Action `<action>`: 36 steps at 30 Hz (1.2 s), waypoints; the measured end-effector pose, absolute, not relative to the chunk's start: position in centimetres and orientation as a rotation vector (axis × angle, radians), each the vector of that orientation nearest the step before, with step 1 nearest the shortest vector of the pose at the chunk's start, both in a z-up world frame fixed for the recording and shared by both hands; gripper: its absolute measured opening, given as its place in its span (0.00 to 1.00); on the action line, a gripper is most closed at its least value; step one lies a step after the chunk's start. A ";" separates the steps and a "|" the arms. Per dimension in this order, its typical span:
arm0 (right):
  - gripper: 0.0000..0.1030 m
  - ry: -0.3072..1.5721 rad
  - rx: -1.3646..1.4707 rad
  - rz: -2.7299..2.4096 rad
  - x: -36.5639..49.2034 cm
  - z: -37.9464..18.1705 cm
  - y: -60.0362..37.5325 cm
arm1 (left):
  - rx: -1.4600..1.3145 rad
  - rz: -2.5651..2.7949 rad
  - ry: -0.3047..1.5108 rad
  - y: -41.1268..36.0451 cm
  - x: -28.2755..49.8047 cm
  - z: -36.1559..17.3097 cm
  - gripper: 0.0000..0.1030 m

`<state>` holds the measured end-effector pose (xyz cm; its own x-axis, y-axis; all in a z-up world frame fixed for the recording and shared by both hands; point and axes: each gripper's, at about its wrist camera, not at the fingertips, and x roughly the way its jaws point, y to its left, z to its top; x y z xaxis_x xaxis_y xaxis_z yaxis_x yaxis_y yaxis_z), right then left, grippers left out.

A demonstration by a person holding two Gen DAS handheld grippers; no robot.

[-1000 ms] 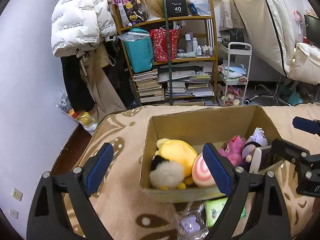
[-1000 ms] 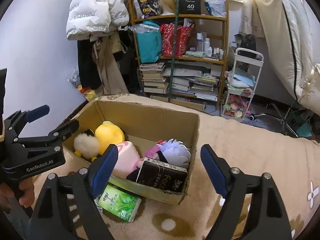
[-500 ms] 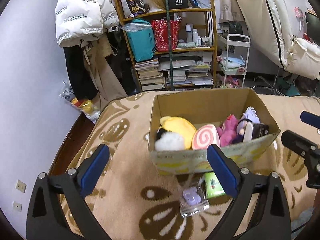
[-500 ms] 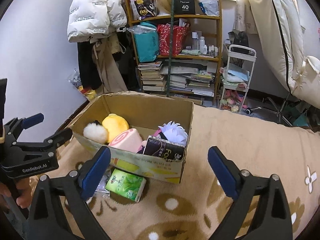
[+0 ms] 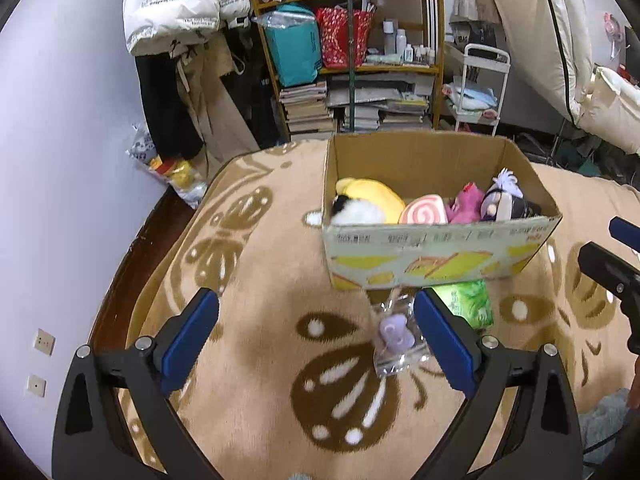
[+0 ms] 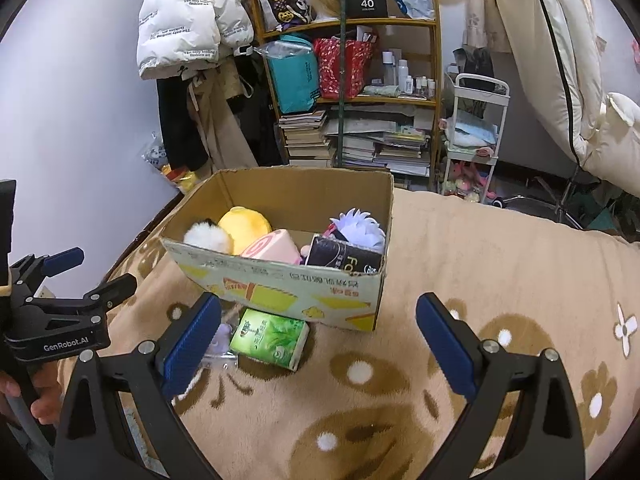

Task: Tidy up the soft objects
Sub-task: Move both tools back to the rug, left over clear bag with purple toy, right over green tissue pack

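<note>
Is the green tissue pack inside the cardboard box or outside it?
Outside. The green tissue pack lies on the blanket against the front wall of the cardboard box, beside a clear packet.

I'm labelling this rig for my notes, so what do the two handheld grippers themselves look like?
Both the left gripper and right gripper are matte black angular frames with silver screws and blue padded fingers. White GenRobot.AI lettering marks the left gripper's side in the right wrist view.

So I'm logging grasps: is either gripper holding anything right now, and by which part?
Nothing is held. The left gripper and the right gripper both have open, empty jaws over the blanket.
</note>
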<state>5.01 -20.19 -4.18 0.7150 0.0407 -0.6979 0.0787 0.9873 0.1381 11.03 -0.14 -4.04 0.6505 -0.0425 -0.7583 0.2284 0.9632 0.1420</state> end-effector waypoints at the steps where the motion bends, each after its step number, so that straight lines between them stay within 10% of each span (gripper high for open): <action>1: 0.99 0.774 0.162 -0.022 4.9 -4.2 -20.1 | 0.235 -0.155 0.860 -0.1 11.1 -4.2 0.94; 36: 0.99 0.987 0.102 0.008 10.5 -13.6 -15.6 | 0.068 -0.155 1.197 -0.7 18.5 -13.7 0.94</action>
<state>10.53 -15.58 -13.56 0.5519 0.0529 -0.8322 0.0398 0.9952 0.0896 18.49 -0.71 -13.71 0.3557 -0.0843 -0.9308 0.1559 0.9873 -0.0299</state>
